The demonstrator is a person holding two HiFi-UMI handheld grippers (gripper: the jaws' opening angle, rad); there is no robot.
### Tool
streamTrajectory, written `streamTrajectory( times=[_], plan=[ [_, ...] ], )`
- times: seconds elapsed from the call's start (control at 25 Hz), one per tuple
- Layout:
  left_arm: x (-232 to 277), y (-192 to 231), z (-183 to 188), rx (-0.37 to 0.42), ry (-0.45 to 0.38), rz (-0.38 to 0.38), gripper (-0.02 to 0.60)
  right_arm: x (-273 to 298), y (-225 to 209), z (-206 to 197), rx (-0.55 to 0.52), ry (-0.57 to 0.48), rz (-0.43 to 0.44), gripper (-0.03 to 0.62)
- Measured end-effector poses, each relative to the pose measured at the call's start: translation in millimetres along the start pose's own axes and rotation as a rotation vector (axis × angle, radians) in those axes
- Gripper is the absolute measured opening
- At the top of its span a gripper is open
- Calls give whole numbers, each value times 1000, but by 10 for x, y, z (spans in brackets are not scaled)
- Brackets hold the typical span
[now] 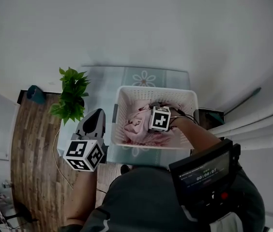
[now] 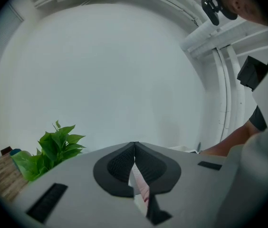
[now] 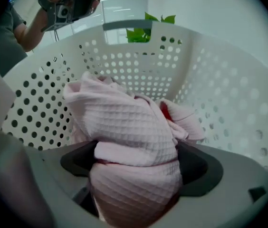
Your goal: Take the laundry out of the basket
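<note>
Right hand-held gripper wide inside basket, pink laundry between jaws; left hand-held gripper closed.

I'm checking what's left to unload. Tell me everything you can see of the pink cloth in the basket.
The pink cloth looks like soft waffle-weave fabric, crumpled in a heap, with a red patch showing among its folds. It lies inside the white perforated basket. The right tongs stand wide around a bulging fold of it, which fills the gap between them.

Right claw partly behind pink laundry
</note>
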State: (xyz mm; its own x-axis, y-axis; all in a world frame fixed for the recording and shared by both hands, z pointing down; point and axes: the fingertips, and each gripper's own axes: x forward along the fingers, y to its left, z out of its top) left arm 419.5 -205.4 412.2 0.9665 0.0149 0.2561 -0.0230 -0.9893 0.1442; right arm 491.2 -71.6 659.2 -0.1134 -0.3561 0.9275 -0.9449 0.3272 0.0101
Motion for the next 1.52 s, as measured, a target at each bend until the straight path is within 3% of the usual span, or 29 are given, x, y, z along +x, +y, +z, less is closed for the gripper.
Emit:
streamTrajectory(
  times=[0.32, 0.56, 0.84, 1.16, 1.52],
  plan=[
    [-17, 89, -113, -20, 30, 22, 9, 413, 61, -145, 44, 47, 100, 502],
    [-97, 201, -213, -29, 50, 54, 9, 552, 33, -115, 53, 37, 98, 496],
    [-236, 320, -216, -39, 42, 93, 9, 502, 110, 29, 161, -21, 68, 307],
    [-369, 305, -81, -23, 0, 91, 9, 242, 35, 135, 269, -174, 1, 253],
    [-515, 319, 8, -25, -37, 98, 9, -647, 32, 573, 314, -499, -57, 252]
  ],
)
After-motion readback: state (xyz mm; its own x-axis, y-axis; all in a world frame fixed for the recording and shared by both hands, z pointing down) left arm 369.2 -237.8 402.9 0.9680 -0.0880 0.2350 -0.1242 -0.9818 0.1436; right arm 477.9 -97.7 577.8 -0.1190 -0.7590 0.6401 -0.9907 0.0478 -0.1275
